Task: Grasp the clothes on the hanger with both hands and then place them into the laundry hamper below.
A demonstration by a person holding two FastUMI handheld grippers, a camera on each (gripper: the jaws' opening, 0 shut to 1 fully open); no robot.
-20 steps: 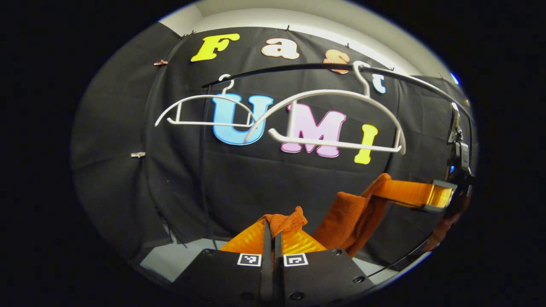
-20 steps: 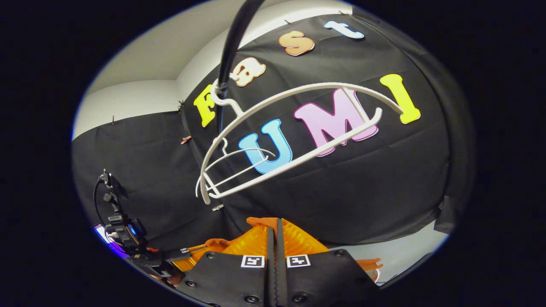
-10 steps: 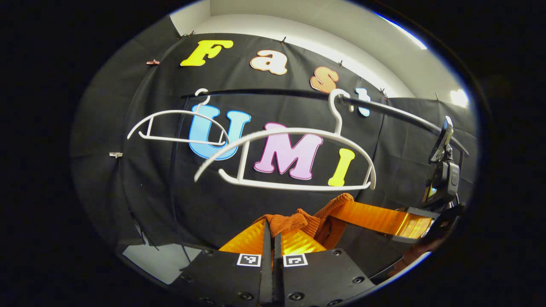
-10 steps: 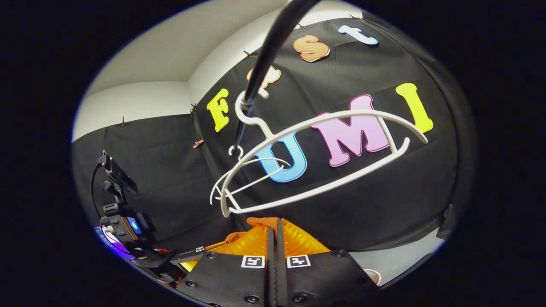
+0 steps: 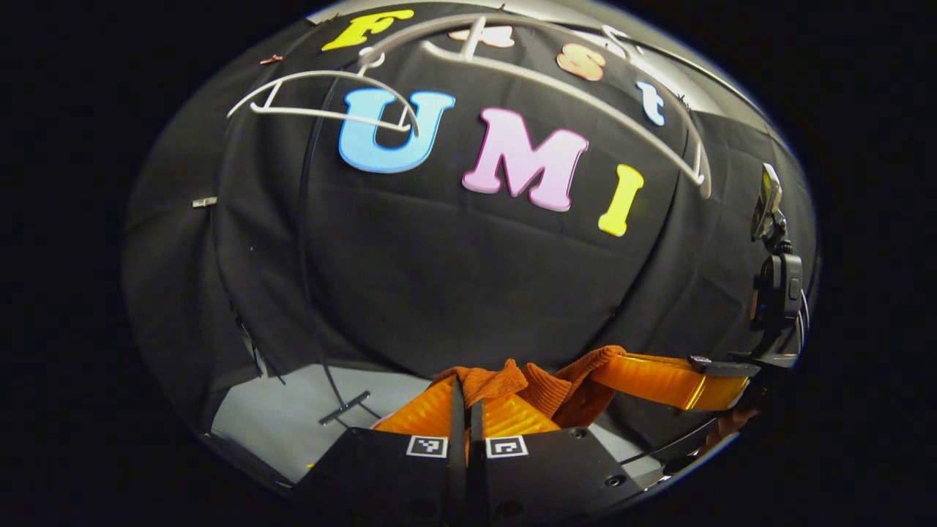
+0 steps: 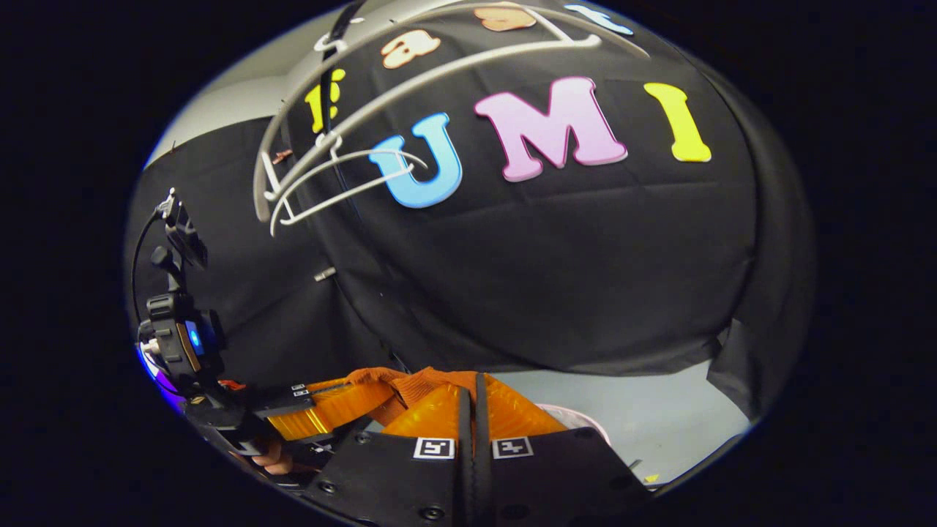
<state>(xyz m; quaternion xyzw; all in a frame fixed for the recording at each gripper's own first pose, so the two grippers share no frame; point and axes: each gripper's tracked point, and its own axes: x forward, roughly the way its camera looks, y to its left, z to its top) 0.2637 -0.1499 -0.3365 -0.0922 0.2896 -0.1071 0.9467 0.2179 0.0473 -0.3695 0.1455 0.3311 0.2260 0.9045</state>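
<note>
An orange knitted garment [image 5: 556, 388] hangs bunched between my two grippers, off the hangers. In the left gripper view my left gripper [image 5: 466, 386] is shut on one corner of it. My right gripper [image 5: 607, 367] comes in from the right, shut on the other end. The right gripper view has my right gripper [image 6: 474, 382] shut on the orange garment [image 6: 410, 380], with the left gripper [image 6: 377, 393] and a hand at lower left. A bare white hanger [image 5: 585, 88] hangs from the rail well above. A pale pink rim [image 6: 578, 421] peeks out just past my right fingers; I cannot tell what it is.
A second bare white hanger [image 5: 322, 113] hangs farther along the black rail [image 6: 337, 44]. Grey floor [image 5: 293, 417] lies below the black cloth wall, with a thin dark rack leg [image 5: 344, 408] standing on it.
Both grippers have dropped lower with the orange garment still held, so the hangers now sit near the top of each view. More floor shows below.
</note>
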